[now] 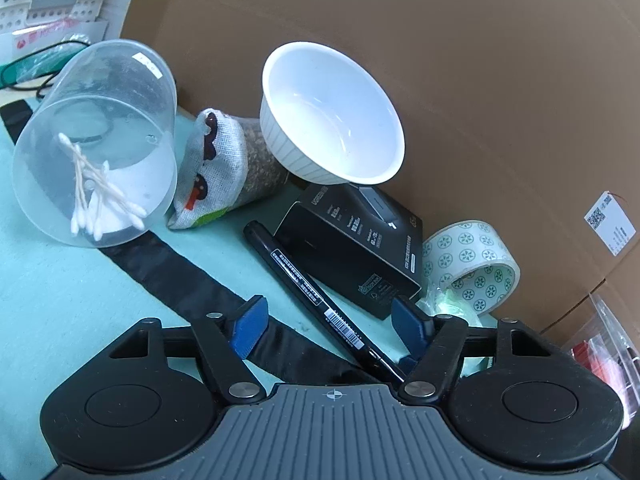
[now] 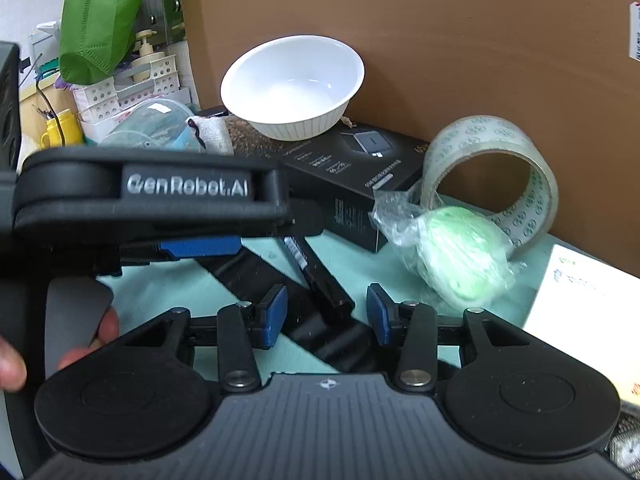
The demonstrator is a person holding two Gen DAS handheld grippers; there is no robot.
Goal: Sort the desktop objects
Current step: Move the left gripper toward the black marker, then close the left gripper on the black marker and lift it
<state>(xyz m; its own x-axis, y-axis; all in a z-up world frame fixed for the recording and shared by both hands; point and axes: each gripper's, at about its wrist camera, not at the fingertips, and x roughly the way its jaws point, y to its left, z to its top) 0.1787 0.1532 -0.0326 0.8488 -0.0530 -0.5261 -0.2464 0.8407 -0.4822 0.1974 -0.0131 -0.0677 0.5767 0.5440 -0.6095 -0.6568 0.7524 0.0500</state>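
Observation:
A black marker pen (image 1: 310, 284) lies on the teal mat, its near end between the open jaws of my left gripper (image 1: 328, 320). Beyond it are a black box (image 1: 352, 248), a white bowl (image 1: 332, 114) tilted on a cloth sack (image 1: 218, 168), a clear tub (image 1: 94, 144) on its side with cotton swabs inside, and a patterned tape roll (image 1: 470, 266). My right gripper (image 2: 327, 316) is open and empty just short of the pen's end (image 2: 316, 276). A green object wrapped in plastic (image 2: 460, 256) lies to its right against the tape roll (image 2: 492, 176). The left gripper's body (image 2: 152, 196) crosses the right wrist view.
A black strap (image 1: 180, 280) runs across the mat under both grippers. A brown cardboard wall (image 1: 460, 60) closes the back. White perforated baskets (image 2: 128, 92), a green bag (image 2: 100, 12) and a yellow mug (image 2: 62, 130) stand at the far left. A white paper box (image 2: 584, 300) lies at right.

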